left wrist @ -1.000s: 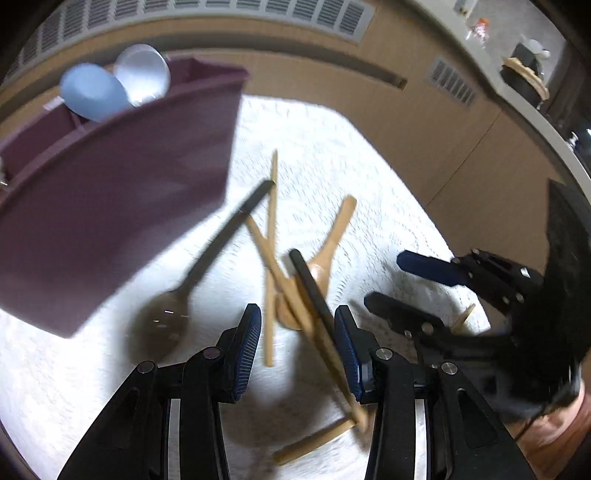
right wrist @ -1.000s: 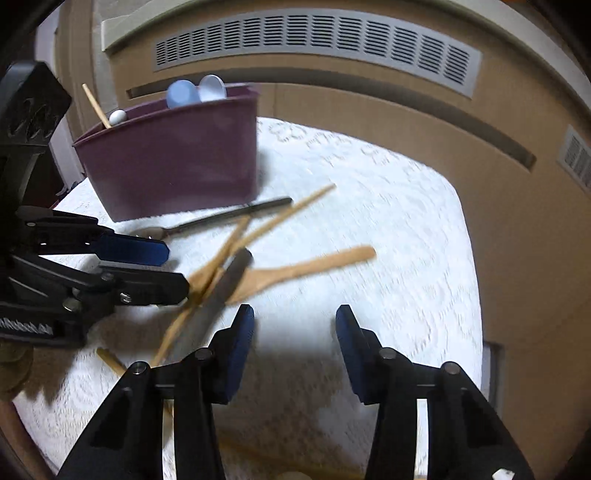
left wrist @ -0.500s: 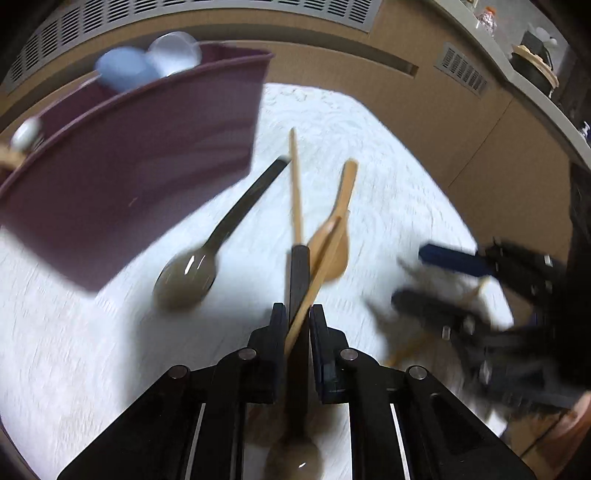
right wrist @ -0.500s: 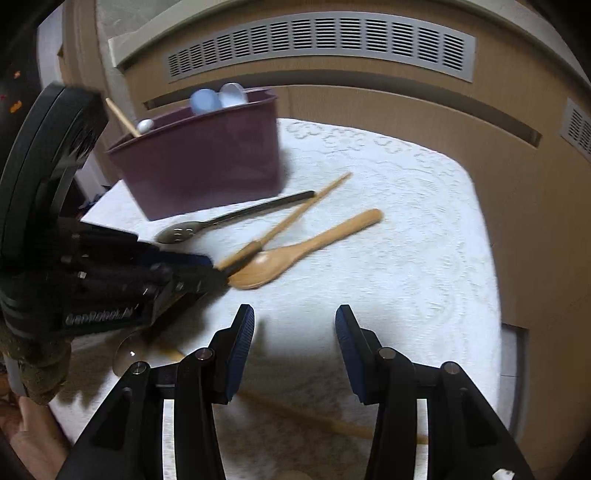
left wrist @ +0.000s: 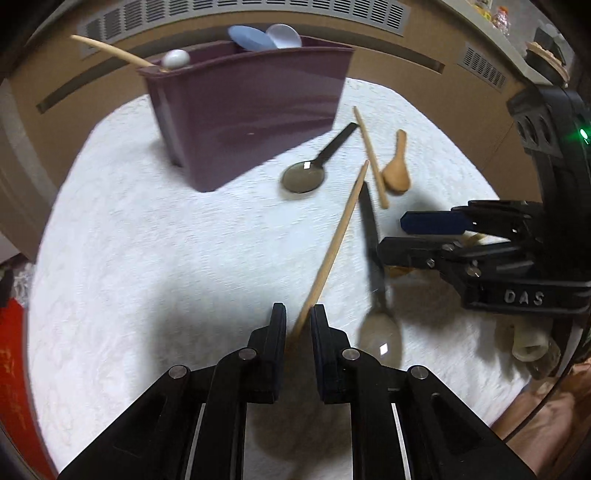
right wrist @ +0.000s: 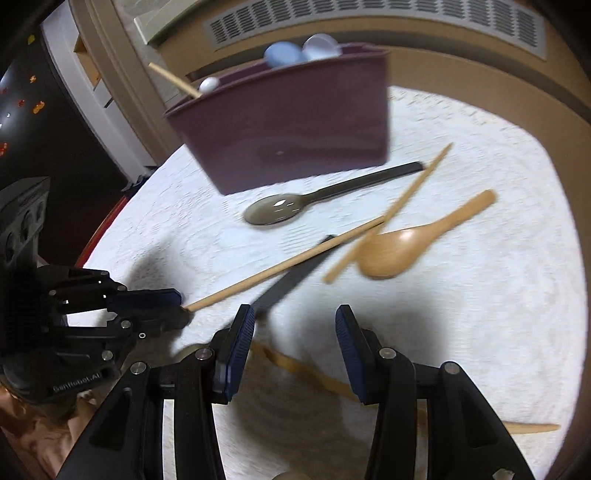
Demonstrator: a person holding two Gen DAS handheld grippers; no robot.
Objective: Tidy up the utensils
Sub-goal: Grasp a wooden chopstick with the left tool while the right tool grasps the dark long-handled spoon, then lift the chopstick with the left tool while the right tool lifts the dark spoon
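My left gripper (left wrist: 297, 325) is shut on a wooden chopstick (left wrist: 334, 243) and holds it above the white cloth; it also shows in the right wrist view (right wrist: 284, 266). A maroon utensil bin (left wrist: 251, 110) stands at the back with spoons in it. On the cloth lie a dark spoon (left wrist: 314, 166), a second chopstick (left wrist: 371, 158), a wooden spoon (left wrist: 397, 170) and another dark spoon (left wrist: 375, 288). My right gripper (right wrist: 293, 343) is open and empty, just right of the left one, over a wooden utensil (right wrist: 314, 373).
The white lace cloth (left wrist: 147, 258) covers a round table. A wooden wall with vents (left wrist: 258, 11) runs behind it. A red object (left wrist: 11, 362) sits past the table's left edge. The bin also shows in the right wrist view (right wrist: 295, 122).
My left gripper closed on the chopstick and lifted it away from the pile, pulling back. The dark spoon it lay against stayed on the cloth. My right gripper stayed open.
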